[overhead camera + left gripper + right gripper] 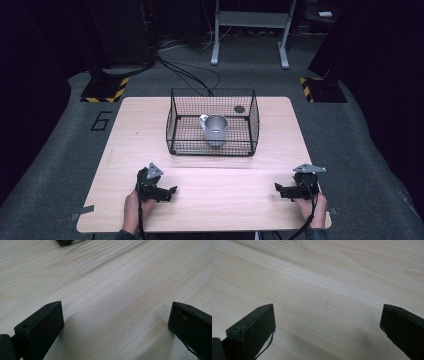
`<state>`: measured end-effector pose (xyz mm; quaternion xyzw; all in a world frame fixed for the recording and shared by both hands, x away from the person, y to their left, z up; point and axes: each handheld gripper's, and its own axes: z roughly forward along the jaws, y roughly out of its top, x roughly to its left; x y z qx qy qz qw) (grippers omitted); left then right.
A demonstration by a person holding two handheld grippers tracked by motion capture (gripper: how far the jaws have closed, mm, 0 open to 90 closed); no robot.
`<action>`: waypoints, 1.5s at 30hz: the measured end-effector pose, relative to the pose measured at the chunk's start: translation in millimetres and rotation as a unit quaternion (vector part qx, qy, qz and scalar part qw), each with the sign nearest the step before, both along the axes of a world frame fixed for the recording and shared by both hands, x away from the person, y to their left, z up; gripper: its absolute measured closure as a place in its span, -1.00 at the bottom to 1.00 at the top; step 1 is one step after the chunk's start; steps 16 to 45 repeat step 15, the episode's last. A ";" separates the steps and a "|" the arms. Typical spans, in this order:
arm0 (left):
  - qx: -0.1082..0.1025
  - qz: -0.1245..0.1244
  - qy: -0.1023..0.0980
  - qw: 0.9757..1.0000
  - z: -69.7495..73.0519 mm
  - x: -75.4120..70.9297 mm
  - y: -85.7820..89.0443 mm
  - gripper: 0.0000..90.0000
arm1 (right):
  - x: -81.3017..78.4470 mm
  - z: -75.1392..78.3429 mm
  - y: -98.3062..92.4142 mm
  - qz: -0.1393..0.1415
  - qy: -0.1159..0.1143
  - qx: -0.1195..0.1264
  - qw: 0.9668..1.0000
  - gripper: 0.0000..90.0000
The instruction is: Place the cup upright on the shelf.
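A silver metal cup [216, 130] with a handle stands upright inside a black wire basket [175, 125] at the middle of the light wooden table [150, 125]. My left gripper [172, 191] rests low at the table's near left, held by a hand, pointing right. Its jaws stand wide apart over bare wood, so the left gripper [116, 320] is open. My right gripper [276, 188] lies at the near right, pointing left. In its own view the right gripper [328, 320] is open too, with nothing between the jaws.
A small dark disc [239, 108] lies behind or in the basket's far right corner. Beyond the table stand a grey frame's legs [216, 50], floor cables [190, 75] and yellow-black striped stand bases [105, 92]. The wood between the grippers and the basket is bare.
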<state>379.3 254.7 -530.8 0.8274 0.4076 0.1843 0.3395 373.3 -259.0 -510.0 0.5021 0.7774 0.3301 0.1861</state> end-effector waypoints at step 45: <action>0.000 0.001 0.000 1.000 0.0 0.0 -0.2 -1.00 | 1.2 -20.1 -8.2 -0.013 -0.021 -0.013 1.000 -1.00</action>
